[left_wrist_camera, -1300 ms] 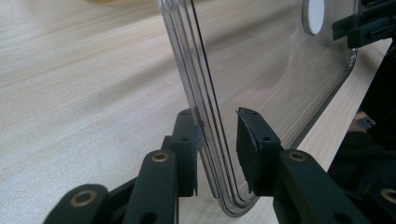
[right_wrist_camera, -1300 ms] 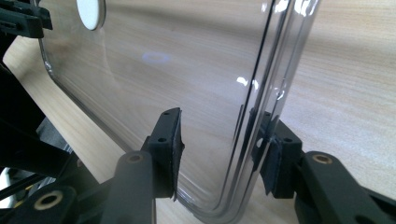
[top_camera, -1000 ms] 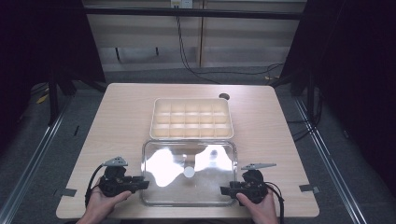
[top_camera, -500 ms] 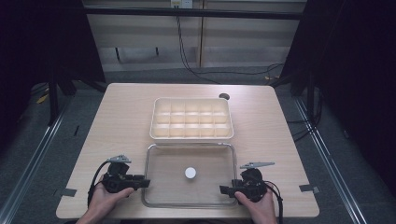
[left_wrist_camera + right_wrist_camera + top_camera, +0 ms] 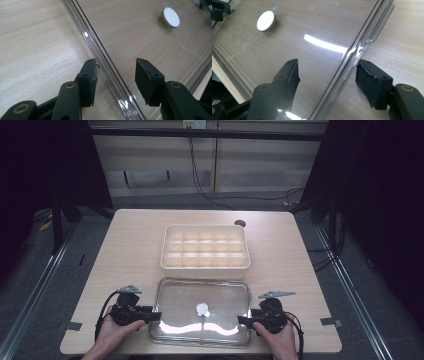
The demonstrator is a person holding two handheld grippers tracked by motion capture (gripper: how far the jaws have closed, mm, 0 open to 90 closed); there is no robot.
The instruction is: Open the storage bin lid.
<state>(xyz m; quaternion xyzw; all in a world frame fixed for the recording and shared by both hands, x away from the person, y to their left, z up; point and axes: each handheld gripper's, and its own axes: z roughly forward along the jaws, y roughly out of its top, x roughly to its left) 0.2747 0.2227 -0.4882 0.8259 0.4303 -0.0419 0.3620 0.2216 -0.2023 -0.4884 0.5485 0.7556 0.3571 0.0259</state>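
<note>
A clear plastic lid (image 5: 180, 295) with a white round knob (image 5: 202, 309) lies flat on the wooden table, just in front of a cream compartment box (image 5: 205, 263). My left gripper (image 5: 156, 316) is at the lid's left edge. In the left gripper view, the lid's (image 5: 140, 32) rim runs between the left gripper's (image 5: 116, 80) open jaws, which have just been opening, and neither pad touches it. My right gripper (image 5: 241, 320) is at the right edge. The lid's (image 5: 312, 22) rim passes between the right gripper's (image 5: 327, 77) jaws, which opened and then eased in a little, pads clear.
The box's compartments look empty. A small dark hole (image 5: 240, 223) sits in the table behind the box. Grey tape marks (image 5: 73, 325) lie near the front corners. The table's front edge is close under both hands.
The lid, held up and glaring with light a second ago, has come down flat on the table. Both grippers' jaws have spread off its edges. The hands stayed about where they were.
</note>
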